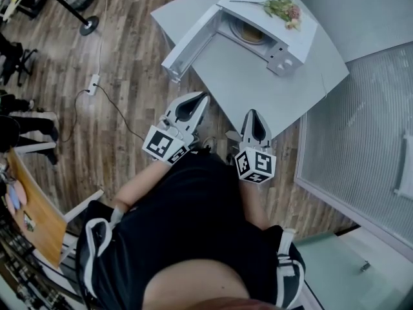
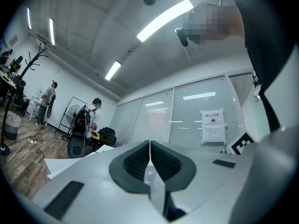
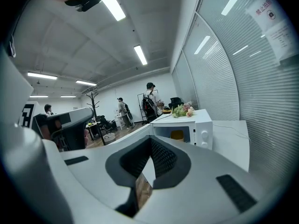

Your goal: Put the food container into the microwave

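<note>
A white microwave (image 1: 293,44) stands on a grey table (image 1: 258,89), its door (image 1: 189,45) swung open to the left. Inside it sits a round yellowish food container (image 1: 250,34), which the right gripper view shows as a yellow shape (image 3: 177,135) in the cavity. My left gripper (image 1: 201,97) hovers at the table's near edge, shut and empty, its jaws touching (image 2: 149,143). To its right, my right gripper (image 1: 253,112) is also shut with nothing in it (image 3: 150,139). Both are well short of the microwave.
A bunch of flowers (image 1: 282,8) lies on top of the microwave. A glass partition with blinds (image 1: 361,141) runs along the right. A power strip (image 1: 94,82) and cable lie on the wooden floor. Two people (image 3: 150,99) stand far off by a coat rack (image 3: 92,101).
</note>
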`<state>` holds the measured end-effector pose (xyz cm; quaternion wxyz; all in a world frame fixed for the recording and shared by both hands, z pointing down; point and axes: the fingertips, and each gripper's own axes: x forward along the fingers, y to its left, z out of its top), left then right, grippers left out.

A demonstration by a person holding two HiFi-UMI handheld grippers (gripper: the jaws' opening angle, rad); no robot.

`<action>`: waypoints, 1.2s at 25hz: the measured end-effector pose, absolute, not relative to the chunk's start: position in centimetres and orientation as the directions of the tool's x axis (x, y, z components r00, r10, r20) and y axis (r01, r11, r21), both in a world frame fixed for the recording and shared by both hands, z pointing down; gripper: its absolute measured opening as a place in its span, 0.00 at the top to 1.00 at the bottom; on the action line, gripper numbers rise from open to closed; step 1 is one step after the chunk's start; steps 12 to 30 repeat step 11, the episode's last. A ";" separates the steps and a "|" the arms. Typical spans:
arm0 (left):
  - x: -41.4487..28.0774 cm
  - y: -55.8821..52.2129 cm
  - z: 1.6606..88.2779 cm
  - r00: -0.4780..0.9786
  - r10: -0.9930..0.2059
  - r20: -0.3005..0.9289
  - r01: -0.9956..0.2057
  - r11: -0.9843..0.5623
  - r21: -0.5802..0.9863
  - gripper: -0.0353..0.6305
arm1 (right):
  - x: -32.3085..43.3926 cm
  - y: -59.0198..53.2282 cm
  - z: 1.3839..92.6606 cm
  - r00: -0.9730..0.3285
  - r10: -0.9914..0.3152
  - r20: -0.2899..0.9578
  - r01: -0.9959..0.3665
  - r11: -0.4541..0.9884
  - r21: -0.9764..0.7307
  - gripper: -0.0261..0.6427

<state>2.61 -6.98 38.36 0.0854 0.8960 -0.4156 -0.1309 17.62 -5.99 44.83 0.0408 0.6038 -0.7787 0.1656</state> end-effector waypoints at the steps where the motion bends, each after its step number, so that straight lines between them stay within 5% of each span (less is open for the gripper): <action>1: 2.6 -7.0 38.3 0.620 -0.767 -0.165 -0.722 -0.640 0.261 0.91 | 17.6 -6.0 44.8 -0.267 -0.927 0.264 -0.954 0.215 -0.209 0.93; 30: 2.4 -7.1 38.0 0.629 -0.758 -0.175 -0.712 -0.651 0.262 0.91 | 17.2 -6.3 44.5 -0.262 -0.932 0.252 -0.955 0.213 -0.207 0.92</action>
